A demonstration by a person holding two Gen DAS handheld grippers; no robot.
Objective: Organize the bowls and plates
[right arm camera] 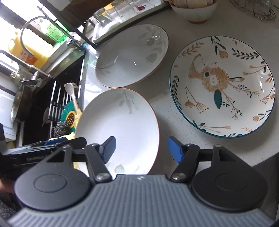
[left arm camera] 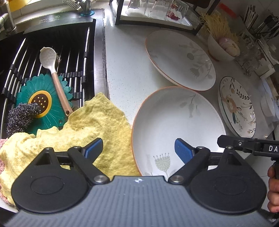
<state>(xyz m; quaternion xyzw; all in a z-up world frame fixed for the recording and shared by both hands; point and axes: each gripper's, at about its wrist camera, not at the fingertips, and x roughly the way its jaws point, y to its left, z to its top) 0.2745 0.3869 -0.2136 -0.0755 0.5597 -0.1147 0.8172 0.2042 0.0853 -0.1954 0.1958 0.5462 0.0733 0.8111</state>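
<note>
Three plates lie on the speckled counter. The near white plate (left arm camera: 174,122) (right arm camera: 122,118) has an orange rim and a faint leaf print. A matching plate (left arm camera: 179,59) (right arm camera: 132,55) sits just behind it. A plate with a rabbit and flowers (left arm camera: 237,106) (right arm camera: 223,87) lies to the right. My left gripper (left arm camera: 137,148) stands open astride the near plate's left rim, one finger over the yellow cloth (left arm camera: 97,125). My right gripper (right arm camera: 142,148) is open astride the same plate's right rim. Neither pair of pads presses on the rim.
A white bowl (left arm camera: 218,50) (right arm camera: 195,12) holding food stands at the back. A tray of upturned glasses (left arm camera: 157,10) is behind the plates. The sink (left arm camera: 52,52) to the left holds a rack, a spoon, a green flower mat and a steel scourer (left arm camera: 21,117).
</note>
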